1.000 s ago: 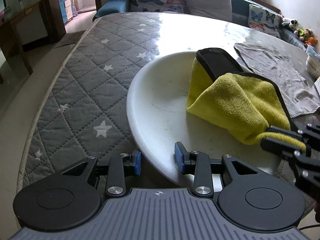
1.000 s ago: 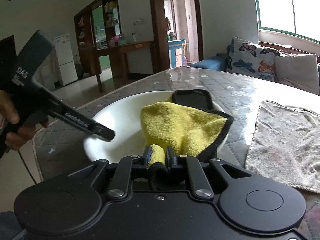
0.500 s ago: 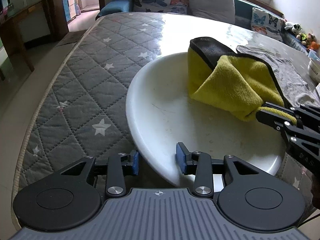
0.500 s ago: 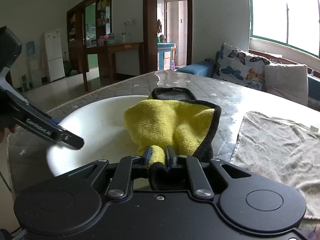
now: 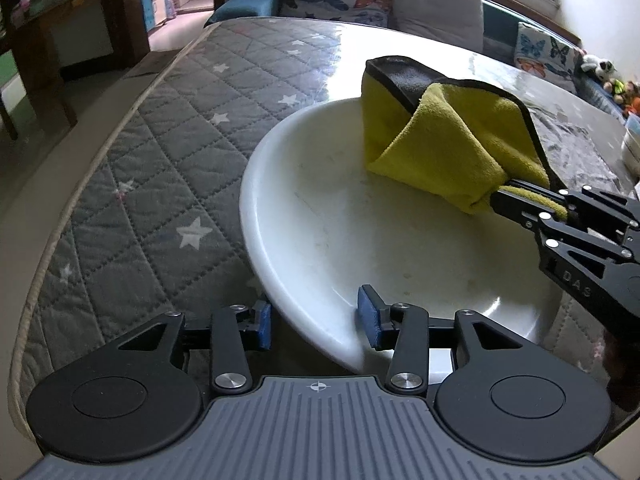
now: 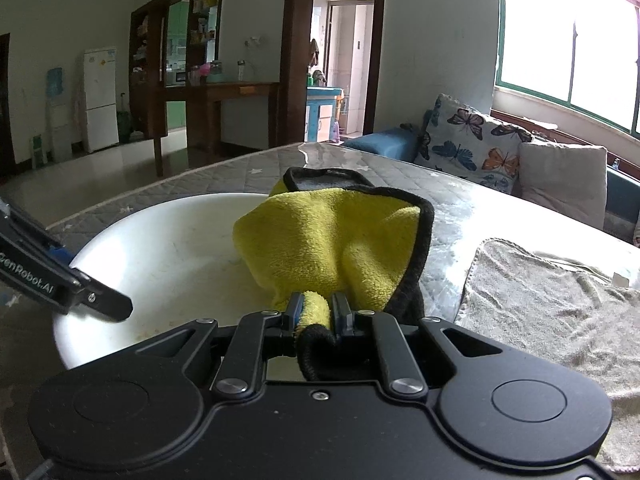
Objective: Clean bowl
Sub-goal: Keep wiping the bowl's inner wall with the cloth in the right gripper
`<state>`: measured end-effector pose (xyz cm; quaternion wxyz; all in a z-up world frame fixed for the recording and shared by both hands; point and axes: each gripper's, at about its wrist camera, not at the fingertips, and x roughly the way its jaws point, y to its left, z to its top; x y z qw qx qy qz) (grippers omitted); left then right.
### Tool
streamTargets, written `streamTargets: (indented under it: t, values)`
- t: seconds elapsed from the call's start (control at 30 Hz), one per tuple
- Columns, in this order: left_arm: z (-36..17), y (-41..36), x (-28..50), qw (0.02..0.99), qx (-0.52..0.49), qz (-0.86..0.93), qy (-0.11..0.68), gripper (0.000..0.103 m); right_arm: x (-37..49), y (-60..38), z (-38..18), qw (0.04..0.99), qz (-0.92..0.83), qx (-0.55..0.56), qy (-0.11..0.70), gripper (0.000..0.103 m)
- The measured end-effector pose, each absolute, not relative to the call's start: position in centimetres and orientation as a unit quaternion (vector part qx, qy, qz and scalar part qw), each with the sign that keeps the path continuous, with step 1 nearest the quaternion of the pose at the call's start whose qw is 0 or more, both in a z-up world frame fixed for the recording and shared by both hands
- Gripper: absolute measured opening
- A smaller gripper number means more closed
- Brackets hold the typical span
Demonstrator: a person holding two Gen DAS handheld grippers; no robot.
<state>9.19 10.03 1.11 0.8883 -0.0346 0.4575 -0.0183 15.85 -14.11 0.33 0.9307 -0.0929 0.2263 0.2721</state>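
Bowl [image 5: 360,216], white and wide, rests on the quilted grey bench [image 5: 160,168], its near rim between the open fingers of the left gripper [image 5: 316,322], while the right gripper [image 6: 316,314] pinches a yellow cloth [image 6: 320,248] lying inside the bowl.

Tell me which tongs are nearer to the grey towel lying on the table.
Right. The right tongs, shut on the yellow cloth, sit just beside the grey towel. The left tongs straddle the white bowl's near rim, across the bowl from it.
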Motion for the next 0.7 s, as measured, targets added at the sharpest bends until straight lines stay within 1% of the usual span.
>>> streamTargets:
  t: [0.1, 0.3, 0.53, 0.7]
  values:
    - [1.1, 9.4, 8.6, 0.888, -0.047, -0.01, 0.457, 0.047, 15.7, -14.2, 0.4, 0.931, 0.272, -0.09, 0.228, 0.015]
    - [1.2, 8.5, 7.9, 0.889, -0.051, -0.002, 0.455, 0.054, 14.8, -14.3, 0.5, 0.93, 0.274, -0.086, 0.229, 0.015]
    - [1.2, 8.5, 8.0, 0.889, -0.061, 0.007, 0.453, 0.054, 13.5, -14.4, 0.5, 0.93, 0.277, -0.067, 0.231, 0.015]
    - [1.2, 8.6, 8.0, 0.894, -0.057, 0.014, 0.445, 0.048, 12.4, -14.4, 0.6, 0.929, 0.283, -0.055, 0.232, 0.015]
